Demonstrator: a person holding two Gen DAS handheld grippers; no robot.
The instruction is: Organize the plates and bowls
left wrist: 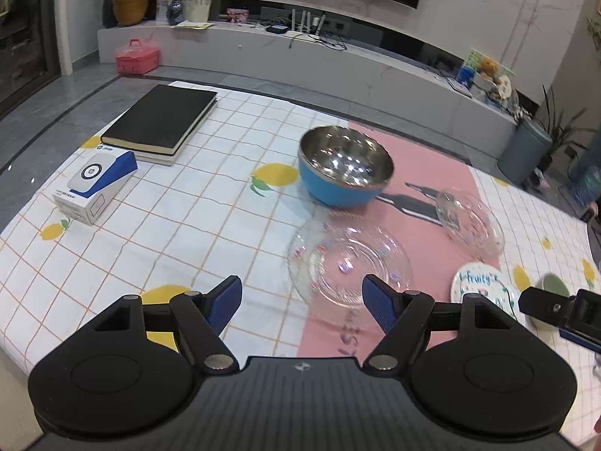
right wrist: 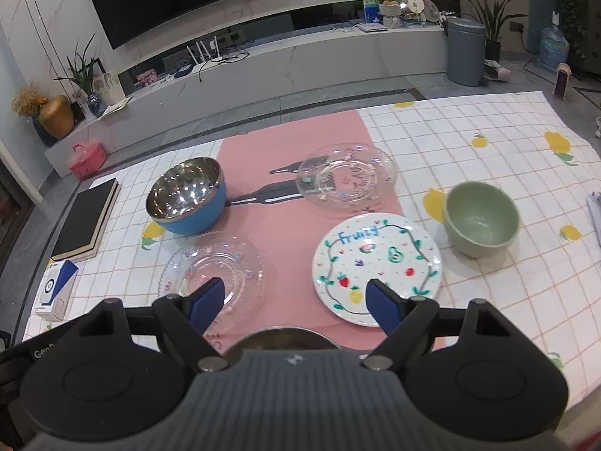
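Observation:
A blue bowl with a steel inside (left wrist: 345, 165) (right wrist: 188, 196) stands mid-table. A clear glass plate (left wrist: 349, 263) (right wrist: 212, 275) lies just in front of it, and a second glass plate (left wrist: 469, 221) (right wrist: 345, 177) lies on the pink strip farther right. A white "Fruity" painted plate (right wrist: 377, 267) (left wrist: 482, 289) and a green bowl (right wrist: 481, 218) sit to the right. My left gripper (left wrist: 302, 306) is open and empty, near the first glass plate's front rim. My right gripper (right wrist: 296, 306) is open and empty, above a metal rim (right wrist: 281, 336) partly hidden under it.
A black book (left wrist: 159, 120) (right wrist: 84, 218) and a white-and-blue box (left wrist: 94, 186) (right wrist: 56, 291) lie at the table's left. The checked cloth with lemons (left wrist: 169, 225) covers the table. A TV bench (left wrist: 300, 56) and a grey bin (right wrist: 465, 50) stand beyond.

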